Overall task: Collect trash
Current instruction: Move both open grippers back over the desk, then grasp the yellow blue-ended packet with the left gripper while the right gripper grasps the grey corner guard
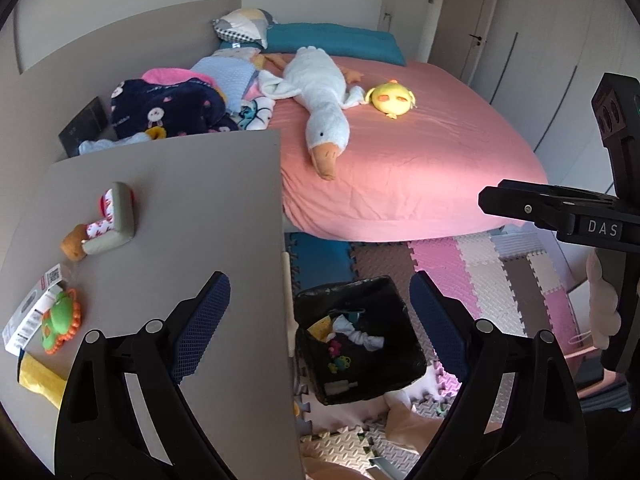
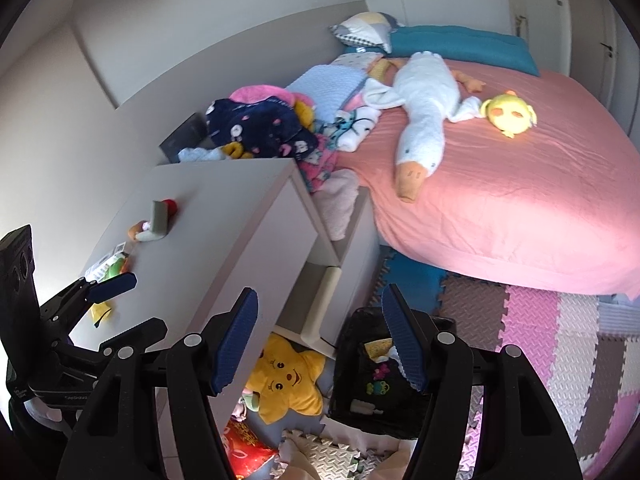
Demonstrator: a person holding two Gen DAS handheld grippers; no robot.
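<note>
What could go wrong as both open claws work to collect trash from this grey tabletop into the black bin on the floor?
1. The green and orange toy lies on the white printed packaging, so a grab may take the toy too.
2. The black bin sits below the grey tabletop, beside its edge; a dropped item may miss.
3. The left claw and right claw are close and may collide.

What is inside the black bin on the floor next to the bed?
The black bin holds a white knotted cloth, a yellow piece and small colourful bits. Anything beneath them is hidden by the dark liner.
</note>
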